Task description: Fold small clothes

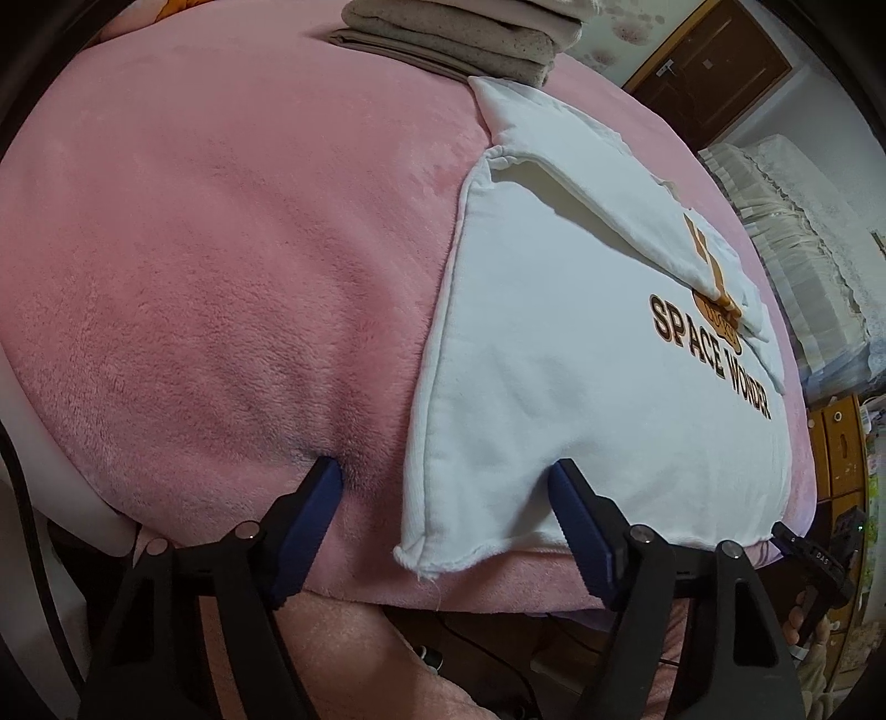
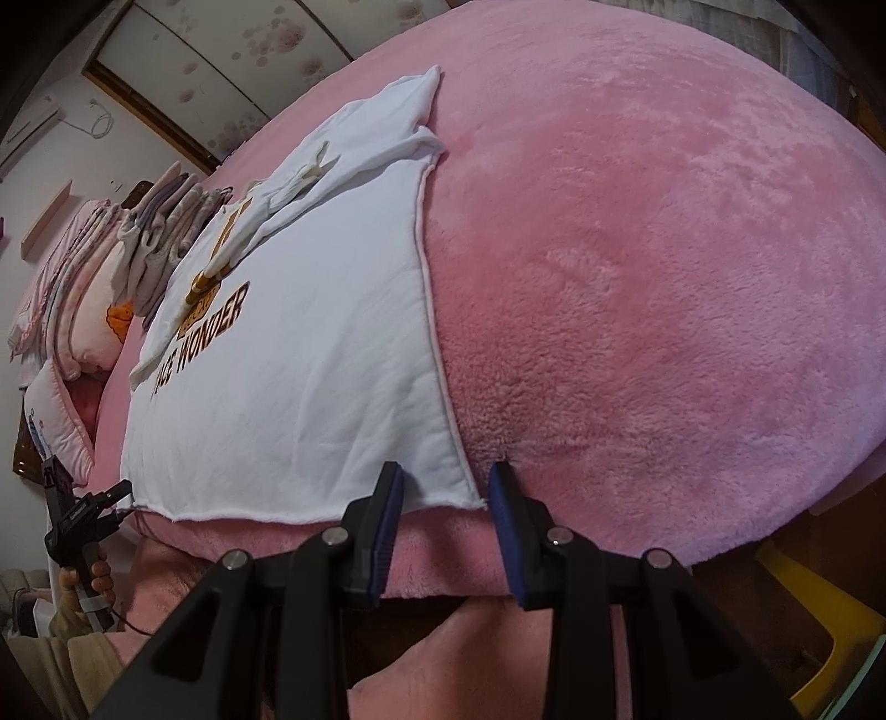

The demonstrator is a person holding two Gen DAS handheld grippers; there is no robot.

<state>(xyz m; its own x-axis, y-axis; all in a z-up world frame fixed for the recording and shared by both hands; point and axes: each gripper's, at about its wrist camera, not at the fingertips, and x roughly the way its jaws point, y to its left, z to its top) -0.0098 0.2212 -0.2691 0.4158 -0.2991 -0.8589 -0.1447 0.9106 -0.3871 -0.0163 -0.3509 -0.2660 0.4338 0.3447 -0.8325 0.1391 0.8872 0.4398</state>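
A white sweatshirt (image 1: 581,387) printed "SPACE WONDER" lies flat on the pink fleece bed (image 1: 221,249), both sleeves folded in over the chest. My left gripper (image 1: 443,471) is open, its fingers straddling the shirt's bottom left corner at the bed's front edge. In the right wrist view the shirt (image 2: 310,354) lies left of centre on the bed (image 2: 637,277). My right gripper (image 2: 446,473) is open, its fingers on either side of the shirt's bottom right corner. The left gripper also shows in the right wrist view (image 2: 111,498), and the right gripper in the left wrist view (image 1: 797,540).
A stack of folded grey and beige clothes (image 1: 459,39) sits at the far end of the bed, also in the right wrist view (image 2: 166,232). Pillows (image 2: 83,293) lie beside it. A yellow stool (image 2: 819,626) stands by the bed. A wooden cabinet (image 1: 841,448) is at the right.
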